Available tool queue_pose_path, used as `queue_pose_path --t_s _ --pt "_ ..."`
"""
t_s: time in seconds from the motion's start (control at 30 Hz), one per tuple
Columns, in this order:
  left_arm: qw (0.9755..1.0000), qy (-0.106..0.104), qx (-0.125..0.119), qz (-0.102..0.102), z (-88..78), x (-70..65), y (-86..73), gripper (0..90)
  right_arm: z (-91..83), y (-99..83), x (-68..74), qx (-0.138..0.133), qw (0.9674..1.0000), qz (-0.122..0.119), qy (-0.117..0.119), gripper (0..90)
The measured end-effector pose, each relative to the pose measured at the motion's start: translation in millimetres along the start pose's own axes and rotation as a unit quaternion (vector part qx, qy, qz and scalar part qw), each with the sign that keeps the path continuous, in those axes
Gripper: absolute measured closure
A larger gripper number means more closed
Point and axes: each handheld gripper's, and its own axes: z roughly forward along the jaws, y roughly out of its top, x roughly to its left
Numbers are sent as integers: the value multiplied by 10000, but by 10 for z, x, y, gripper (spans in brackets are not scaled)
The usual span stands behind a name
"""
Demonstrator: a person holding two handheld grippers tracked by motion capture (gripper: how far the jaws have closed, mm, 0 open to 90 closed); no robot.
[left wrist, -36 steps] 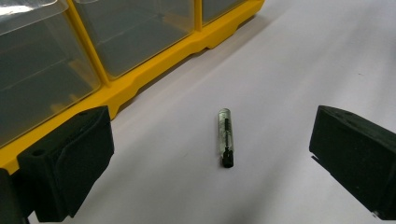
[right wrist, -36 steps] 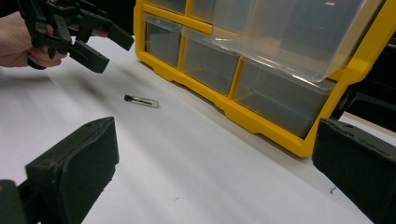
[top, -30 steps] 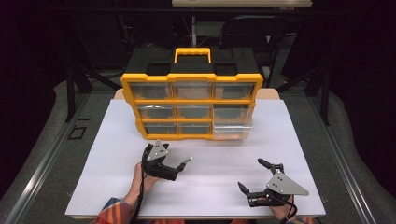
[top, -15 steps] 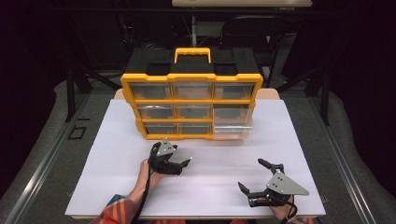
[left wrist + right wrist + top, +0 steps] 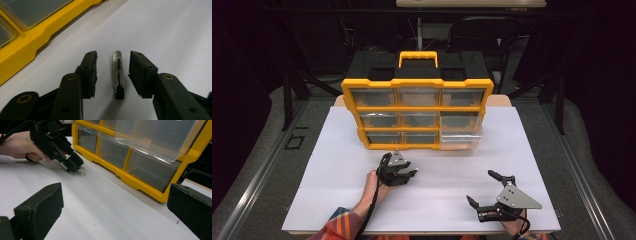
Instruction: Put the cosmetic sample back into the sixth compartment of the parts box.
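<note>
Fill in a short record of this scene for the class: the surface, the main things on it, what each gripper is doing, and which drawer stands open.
Surface: white table
Storage: yellow drawer box with black top and handle
Open drawer: clear drawer, bottom right, pulled out
Small item: clear tube with black cap, lying flat
Left gripper: jaws have just been closing around the tube, not yet touching it
Right gripper: jaws wide open, nothing between them
</note>
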Motion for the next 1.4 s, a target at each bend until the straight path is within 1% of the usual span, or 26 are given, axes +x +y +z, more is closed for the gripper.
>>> queue_pose_path --t_s 0.13,0.23,0.3,0.5,0.63,0.73,0.9,1.0,1.17,1.23,1.33,1.4 --pt "10000 -65 56 -50 33 10 -6 645 3 -3 -4 20 10000 1 -8 1" --pt "9999 -90 85 -20 47 1 -7 679 0 -4 -7 40 10000 0 -13 1" --pt "9998 -120 116 -45 58 0 -11 701 -2 -3 -7 36 10000 -3 -12 1" --pt "9998 -127 92 -124 56 13 -21 759 6 -5 -4 44 10000 -3 -10 2" --pt "9998 -126 72 -117 56 12 -26 793 0 -4 -3 46 10000 -7 -14 2" --pt "9999 -119 50 -105 56 8 -30 800 -1 -4 -2 48 10000 -6 -11 2" --pt "9997 -197 20 -144 47 32 -38 802 -1 -4 -6 50 10000 -5 -18 2" --pt "9997 -198 -48 -162 29 39 -37 802 -8 -2 -6 48 10000 -17 -24 2" --pt "9997 -194 -110 -124 -4 45 -28 802 -10 -4 -8 59 10000 11 -19 2" --pt "9996 -202 -150 -155 -19 55 -30 802 -12 -2 -10 41 10000 6 -22 2" --pt "9997 -178 -145 -127 -30 66 -25 802 -12 -3 -10 49 10000 7 -17 2" --pt "9996 -168 -174 -154 -58 85 -20 802 -14 -2 -11 31 10000 -16 -10 2"
